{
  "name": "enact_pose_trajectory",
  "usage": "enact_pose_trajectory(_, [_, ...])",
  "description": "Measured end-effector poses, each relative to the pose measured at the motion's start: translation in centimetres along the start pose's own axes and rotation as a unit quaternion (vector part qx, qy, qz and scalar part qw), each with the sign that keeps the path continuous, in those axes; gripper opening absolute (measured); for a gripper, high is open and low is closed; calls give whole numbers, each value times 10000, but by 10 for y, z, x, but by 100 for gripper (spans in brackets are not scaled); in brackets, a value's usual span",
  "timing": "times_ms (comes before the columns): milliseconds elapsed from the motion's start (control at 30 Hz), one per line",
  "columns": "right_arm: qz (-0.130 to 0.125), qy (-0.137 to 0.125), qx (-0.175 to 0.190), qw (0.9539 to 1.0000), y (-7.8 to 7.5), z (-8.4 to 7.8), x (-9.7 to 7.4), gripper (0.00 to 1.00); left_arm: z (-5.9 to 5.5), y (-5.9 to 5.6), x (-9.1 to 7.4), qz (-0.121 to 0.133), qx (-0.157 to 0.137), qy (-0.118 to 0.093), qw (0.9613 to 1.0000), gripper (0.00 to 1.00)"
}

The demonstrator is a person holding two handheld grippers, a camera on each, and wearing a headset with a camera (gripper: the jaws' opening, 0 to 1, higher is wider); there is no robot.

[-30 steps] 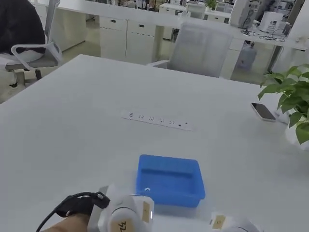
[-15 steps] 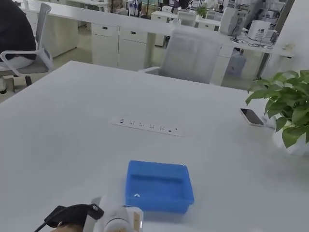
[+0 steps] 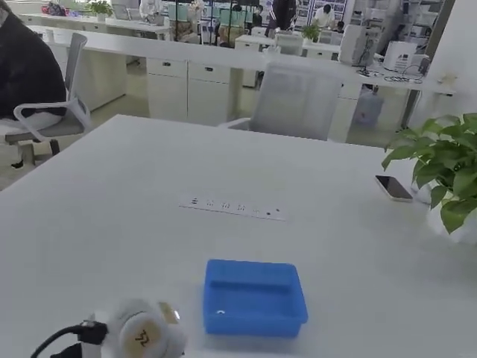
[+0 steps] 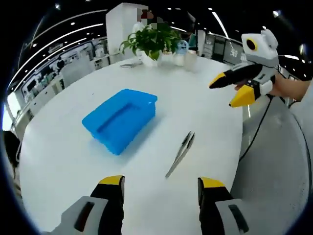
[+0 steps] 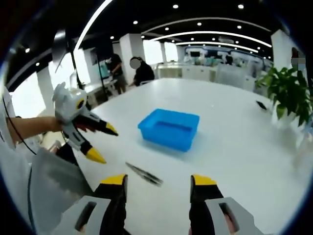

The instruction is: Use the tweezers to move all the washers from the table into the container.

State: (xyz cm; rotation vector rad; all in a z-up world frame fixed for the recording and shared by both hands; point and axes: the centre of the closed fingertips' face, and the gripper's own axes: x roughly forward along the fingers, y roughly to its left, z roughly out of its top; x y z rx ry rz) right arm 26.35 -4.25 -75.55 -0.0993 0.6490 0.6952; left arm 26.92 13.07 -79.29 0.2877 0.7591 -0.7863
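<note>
Only the head camera is shifted; tweezers [image 4: 180,154] are left ungrasped before open, empty left gripper [image 4: 161,181] and right gripper [image 5: 159,180]: pickup is pending.

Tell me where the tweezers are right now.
In the left gripper view, the tweezers lie flat on the white table, just right of the blue container and ahead of the left gripper.

Your left gripper [image 3: 141,337] sits low in view, jaws hidden; blue container [image 3: 253,297] just right of it, one washer [image 3: 220,313] inside; power strip [image 3: 232,207] beyond.
</note>
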Motion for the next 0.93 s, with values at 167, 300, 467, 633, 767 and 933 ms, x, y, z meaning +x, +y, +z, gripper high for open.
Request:
enact_pose_trajectory(167, [-213,-220,200,9993,-7,6,-9,62,6,3,-27,414,-693,-420,9959,81])
enact_pose_trajectory(300, [-367,-314,231,9986,-10,6,-15,69,11,10,-45,935,-913,-657,9893,98])
enact_pose_trajectory(467, [-511,-362,248,9977,-14,4,-23,78,18,11,-64,1198,-1050,-924,9829,99])
enact_pose_trajectory(633, [-608,-445,401,9963,-18,3,-28,88,16,7,-65,1230,-1039,-933,9825,99])
enact_pose_trajectory(767, [-671,-481,385,9958,-18,4,-30,93,15,5,-65,1268,-970,-896,9831,99])
enact_pose_trajectory(933, [-711,-450,345,9959,-18,2,-28,99,15,7,-66,1301,-974,-902,9826,99])
